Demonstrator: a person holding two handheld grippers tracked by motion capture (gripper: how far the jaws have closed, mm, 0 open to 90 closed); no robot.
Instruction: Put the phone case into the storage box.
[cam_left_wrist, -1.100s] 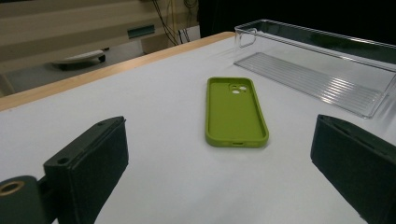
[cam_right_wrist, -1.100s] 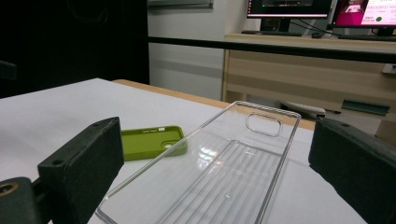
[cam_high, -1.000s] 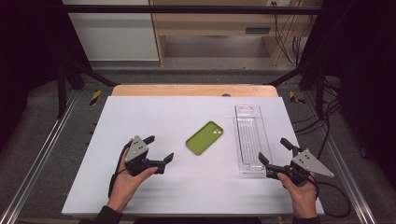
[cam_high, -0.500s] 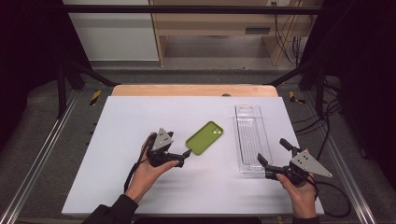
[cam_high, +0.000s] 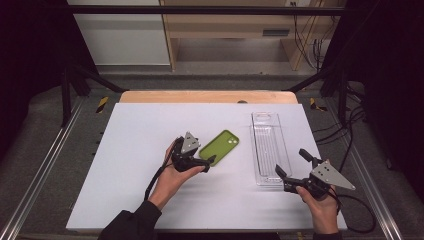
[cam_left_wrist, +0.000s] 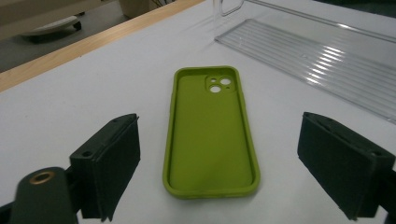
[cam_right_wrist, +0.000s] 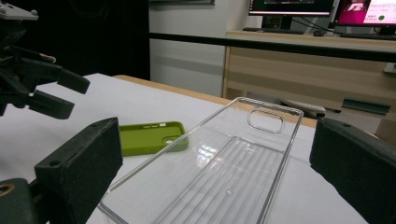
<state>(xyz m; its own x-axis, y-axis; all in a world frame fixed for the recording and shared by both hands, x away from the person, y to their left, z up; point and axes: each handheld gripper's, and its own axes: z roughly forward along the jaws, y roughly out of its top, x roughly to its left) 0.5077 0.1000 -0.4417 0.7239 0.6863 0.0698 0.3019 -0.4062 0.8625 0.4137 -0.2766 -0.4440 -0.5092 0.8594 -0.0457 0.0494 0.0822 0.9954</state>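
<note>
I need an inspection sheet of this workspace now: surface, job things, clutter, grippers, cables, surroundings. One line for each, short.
Surface: white table top, flat, with a wooden strip at its far edge.
Job's things: green phone case lying hollow side up; clear plastic tray beside it, apart from it.
Clutter: nothing seen.
Grippers: left gripper at the near end of the case, fingers open on either side, jaws just closing a little, not touching it; right gripper open at the tray's near end.
Cables: one trails from each gripper; more hang at the far right.
Surroundings: black frame, wooden desk, monitors behind.
</note>
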